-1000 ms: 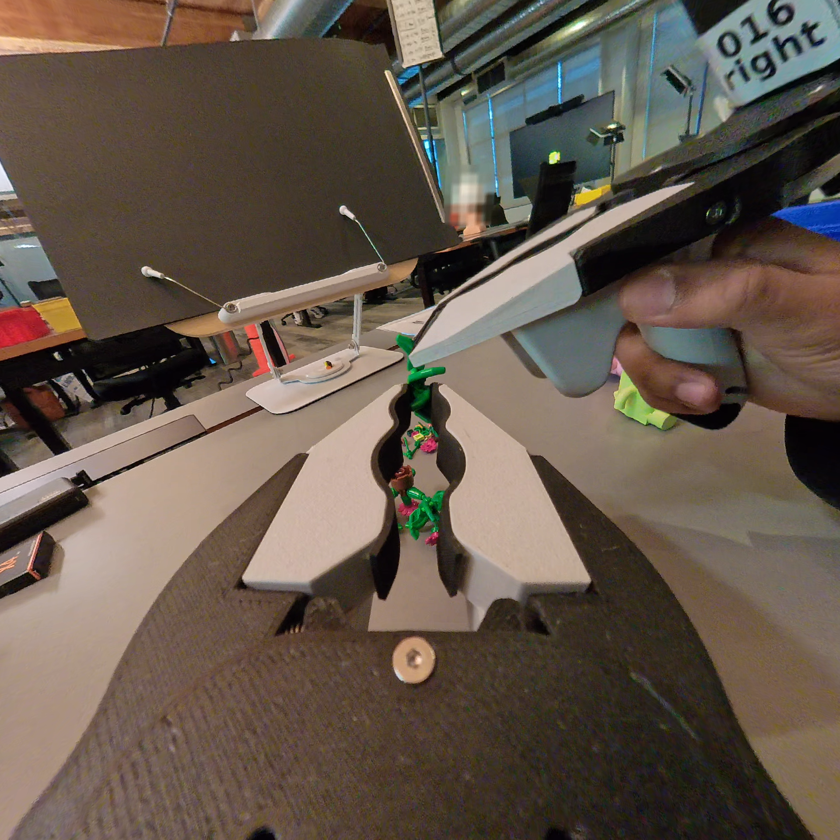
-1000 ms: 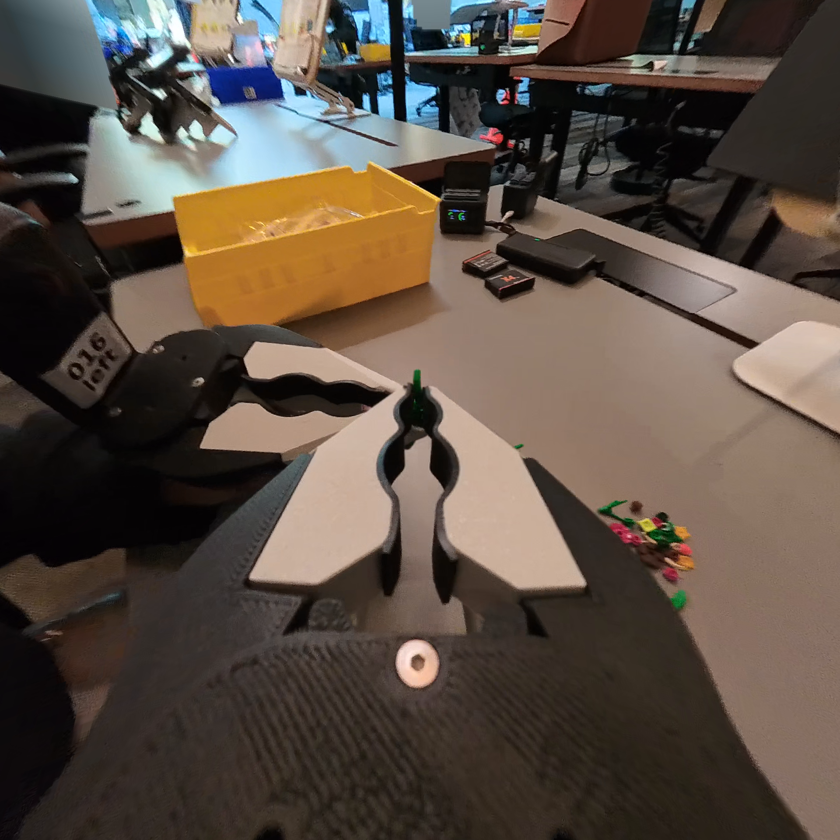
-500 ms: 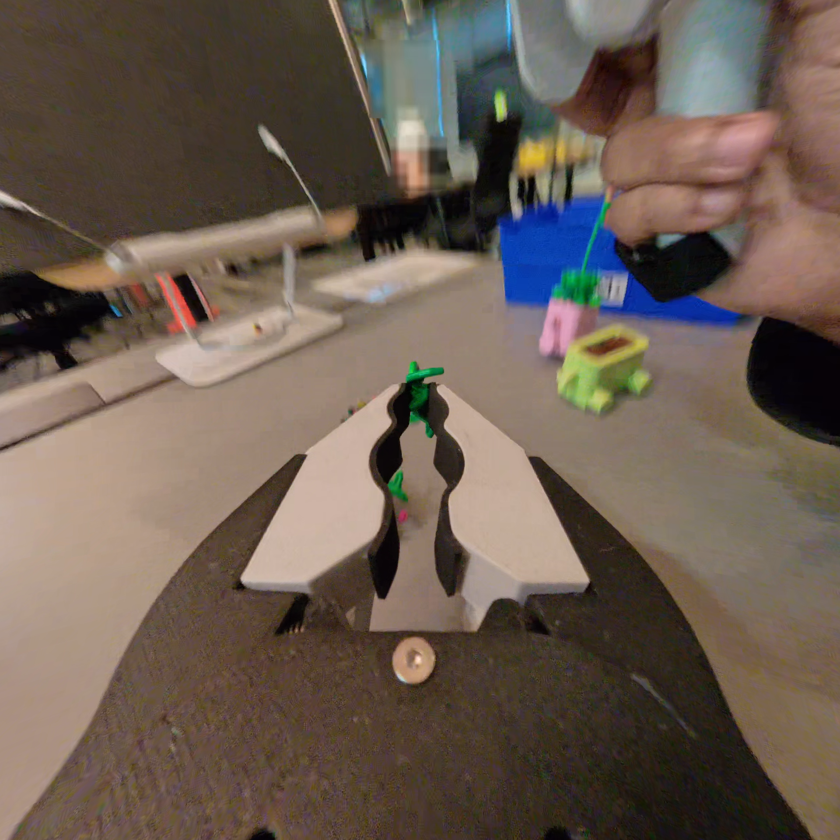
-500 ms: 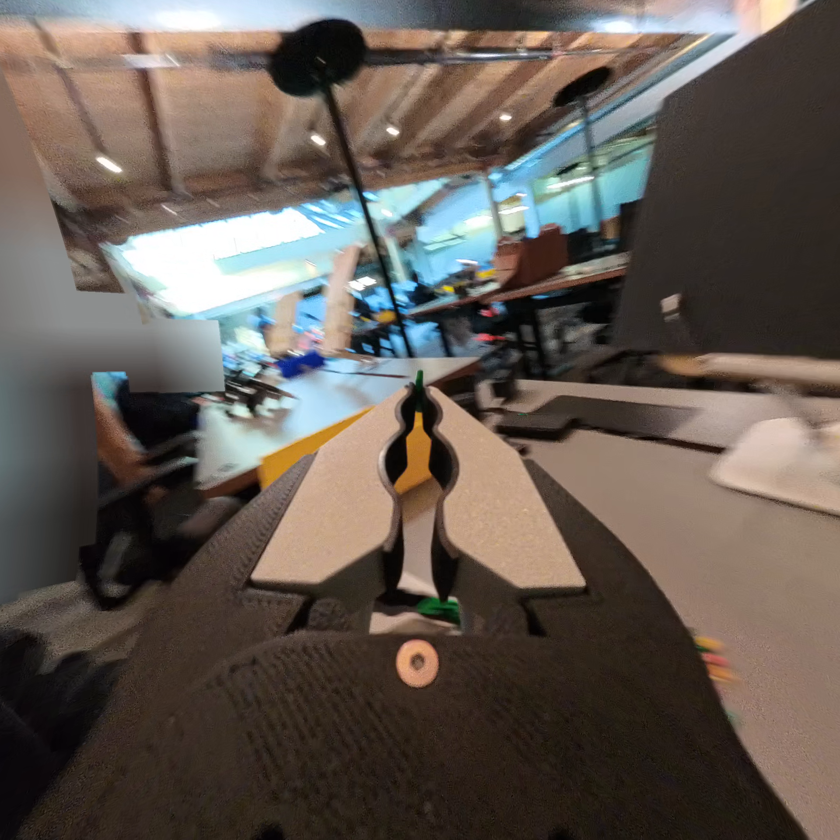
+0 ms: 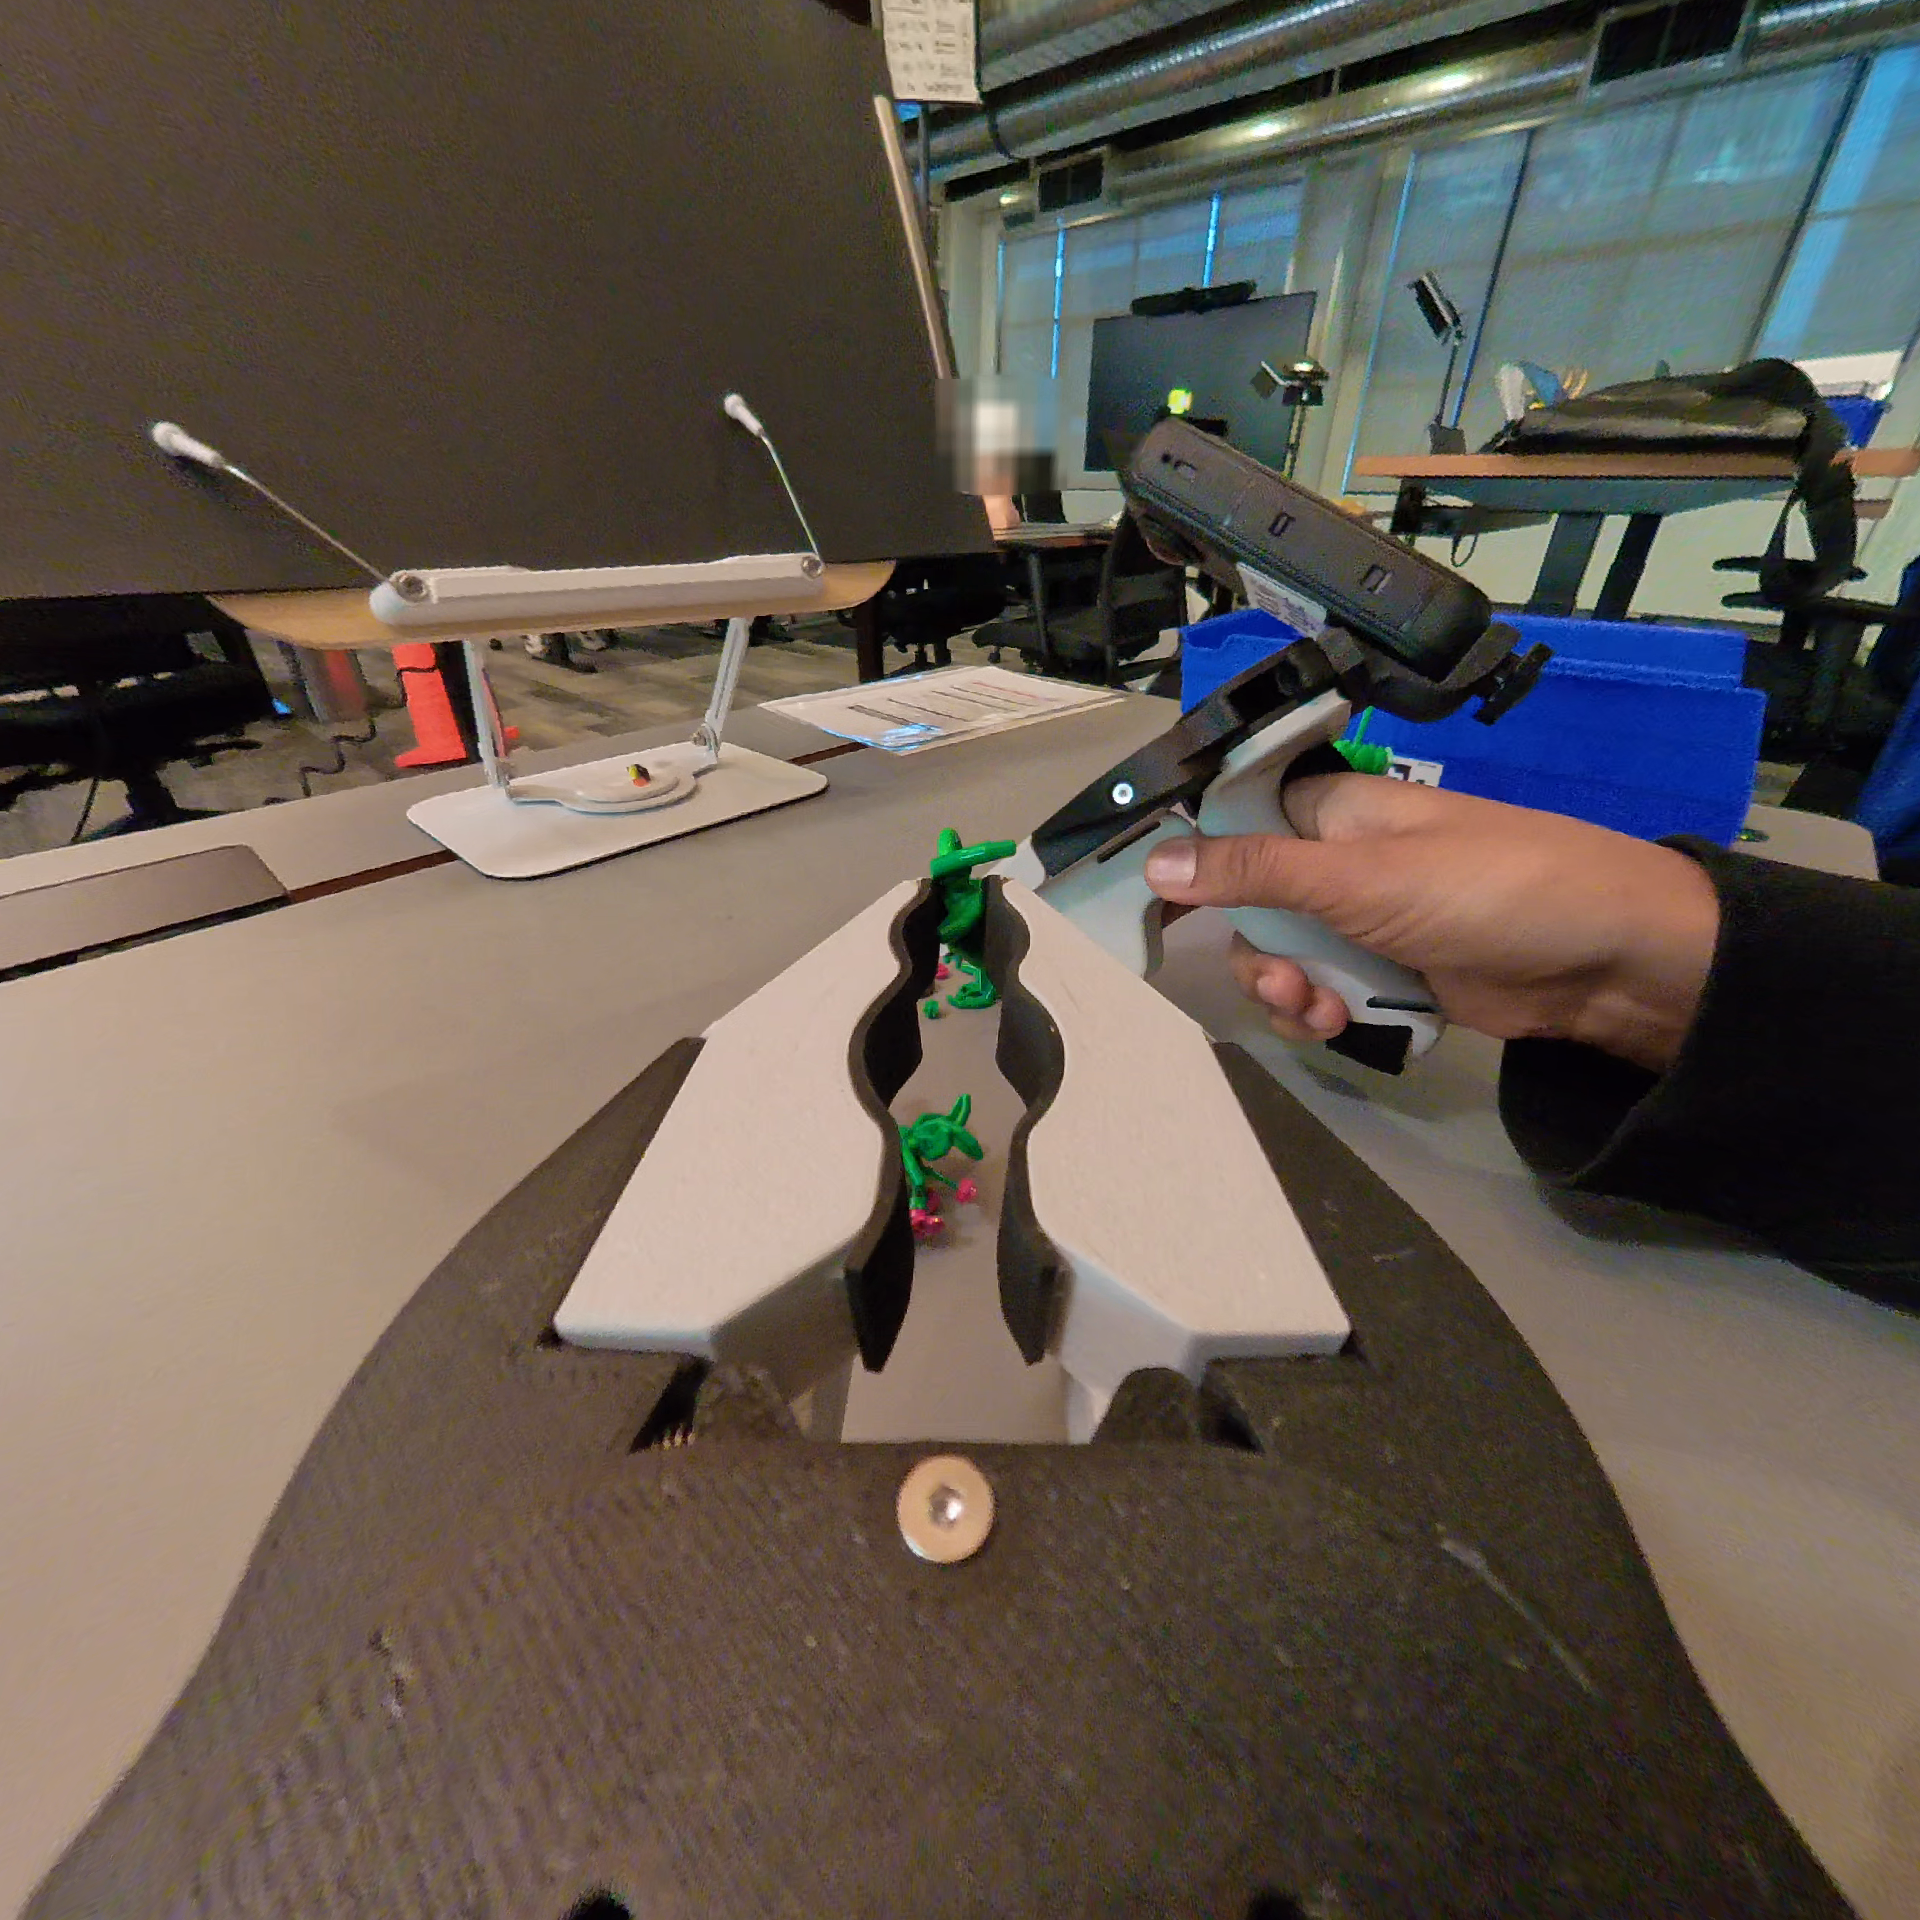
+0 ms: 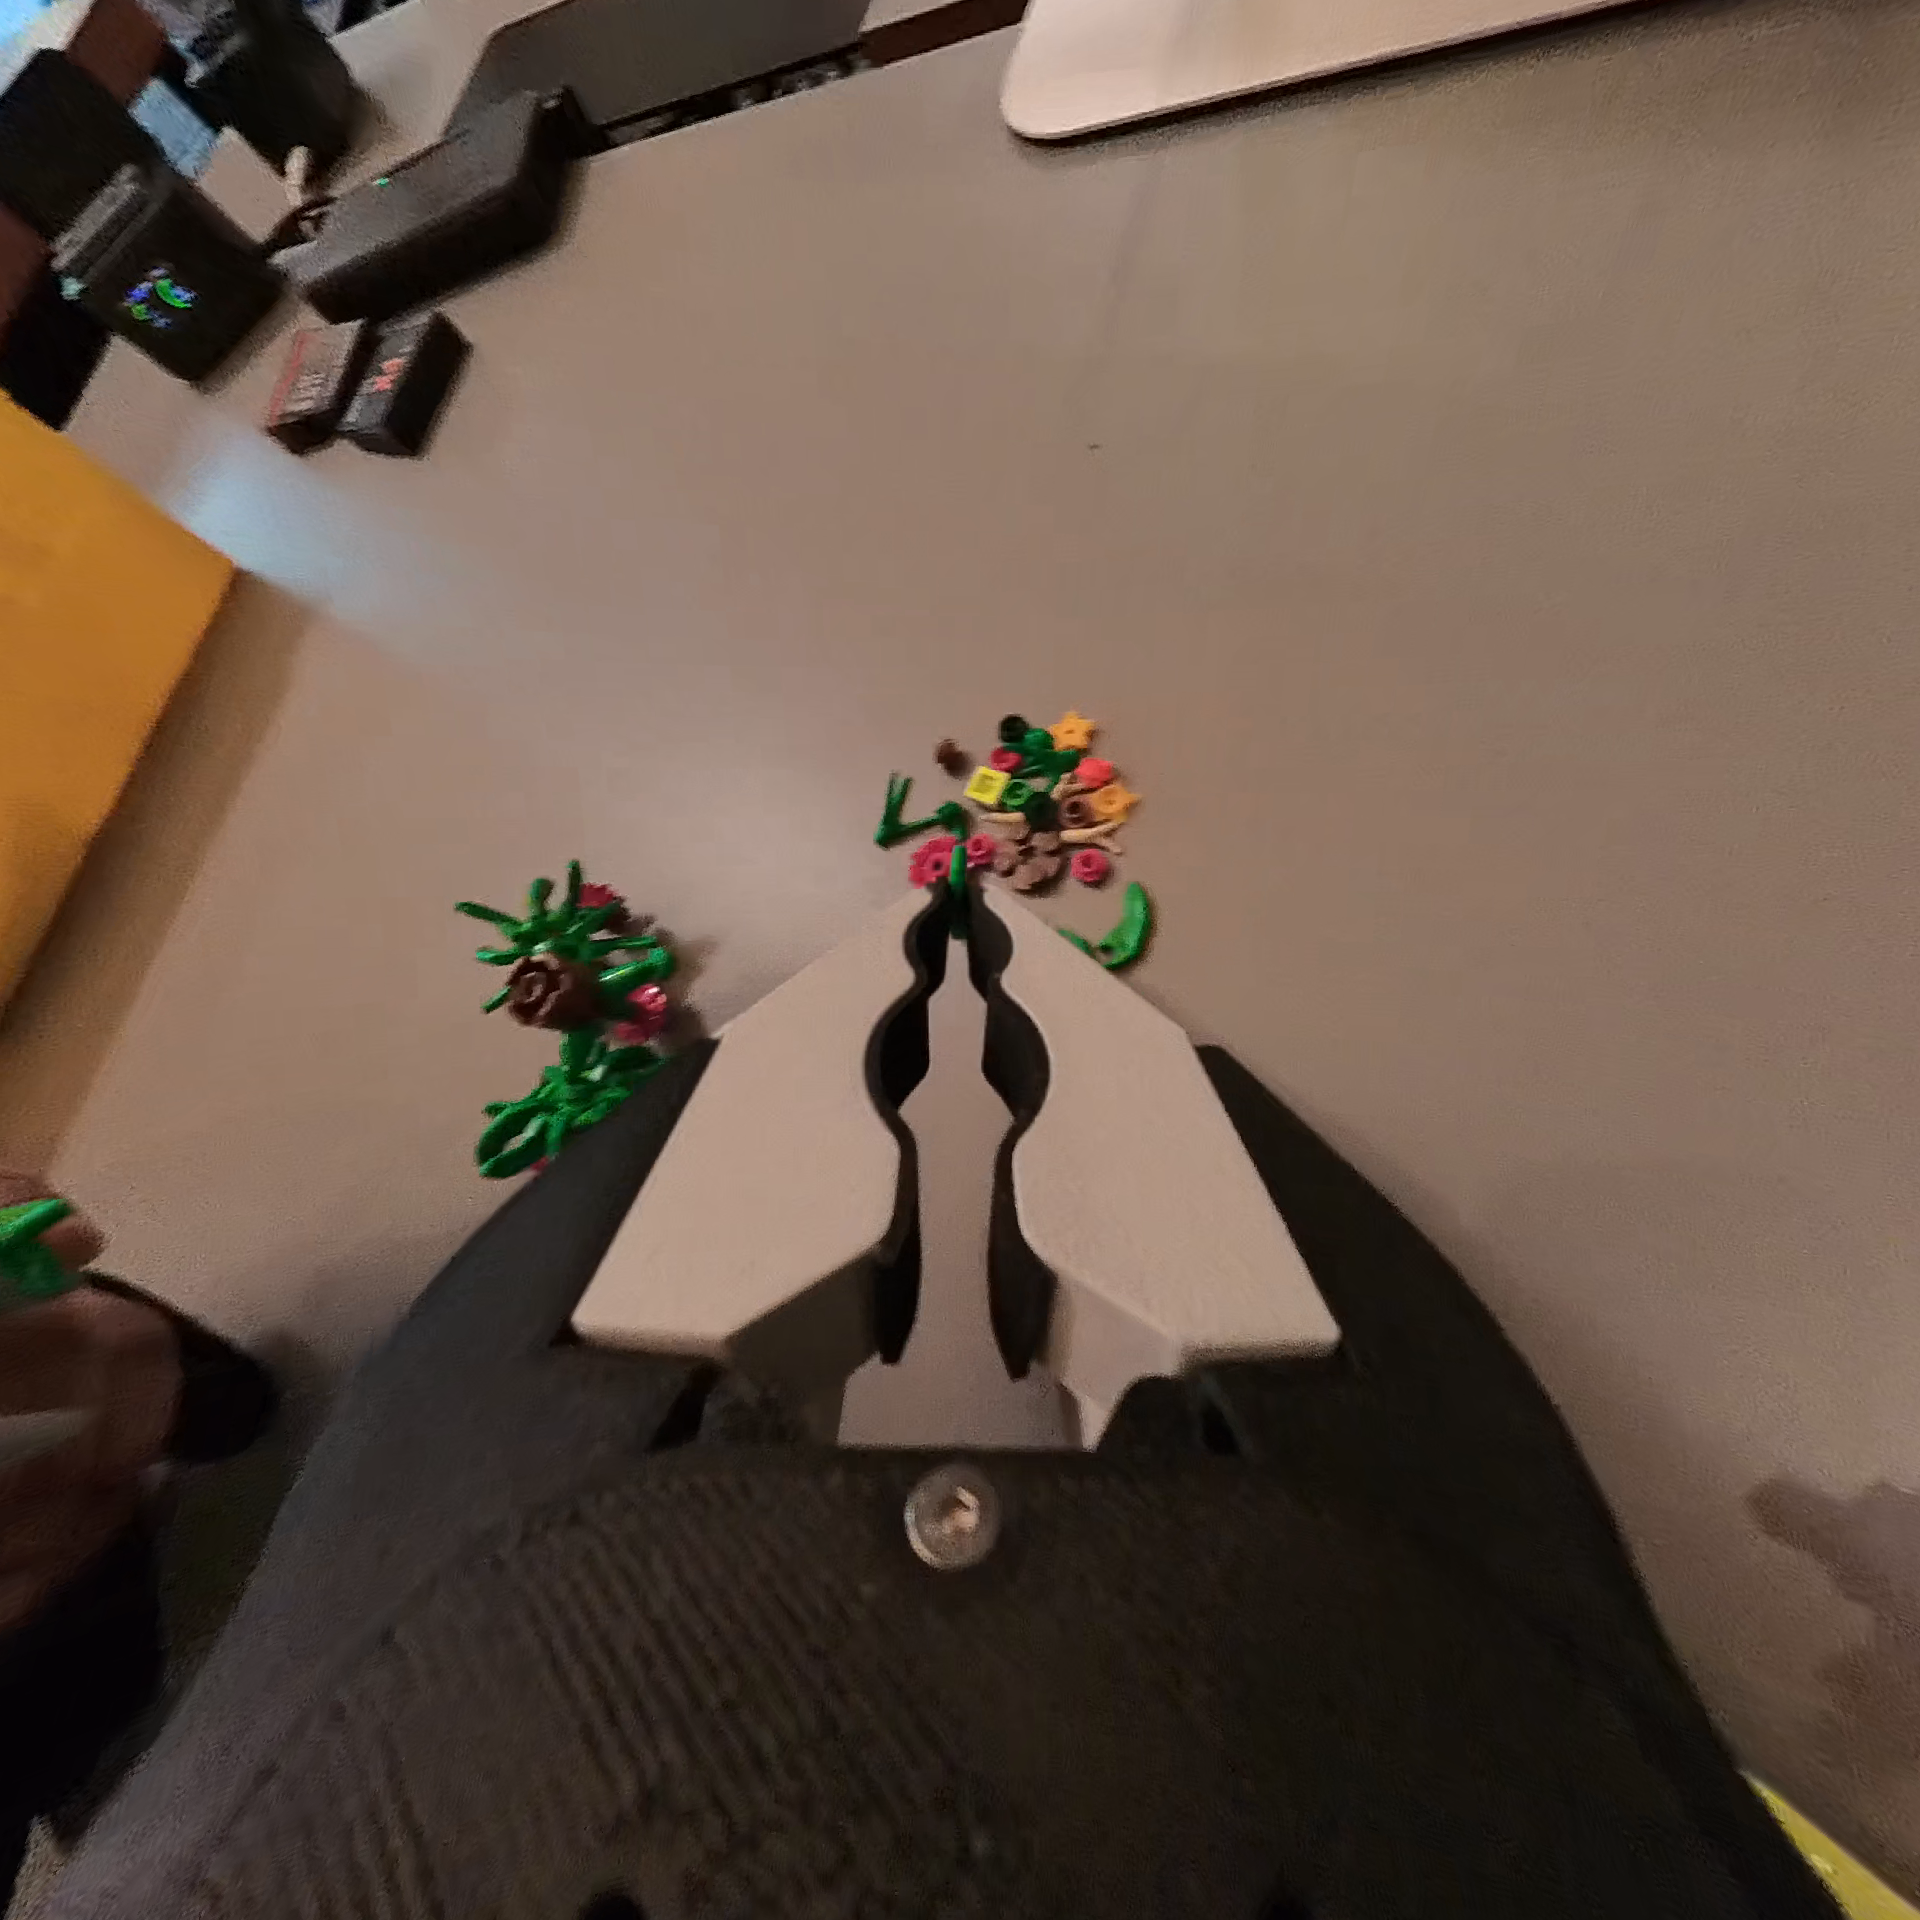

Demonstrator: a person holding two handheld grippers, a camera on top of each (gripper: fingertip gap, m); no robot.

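My left gripper (image 5: 961, 891) is shut on a small green plant piece (image 5: 966, 862) that sticks up from its tips, held above the grey table (image 5: 312, 1091). Below it lies a green sprig with pink flowers (image 5: 935, 1148). A hand holds the right gripper (image 5: 1029, 857), its tip just right of the left gripper's tips. In the right wrist view, my right gripper (image 6: 956, 906) is shut on a thin green stem (image 6: 957, 878) and points down over a pile of small coloured pieces (image 6: 1044, 805). A leafy plant assembly with a brown centre (image 6: 561, 1003) lies to its left.
A book stand with a black board (image 5: 468, 260) and white base (image 5: 623, 800) stands at the back. A blue bin (image 5: 1621, 727) and a paper sheet (image 5: 935, 701) lie to the right. A yellow bin (image 6: 73, 727) and black boxes (image 6: 364, 384) lie to the left. The gap from one gripper's tips to the other's is roughly 15 centimetres.
The right gripper has tipped from facing out into the room to pointing down over the pile. The left gripper has swung back left towards the stand. Both stayed shut on their green pieces.
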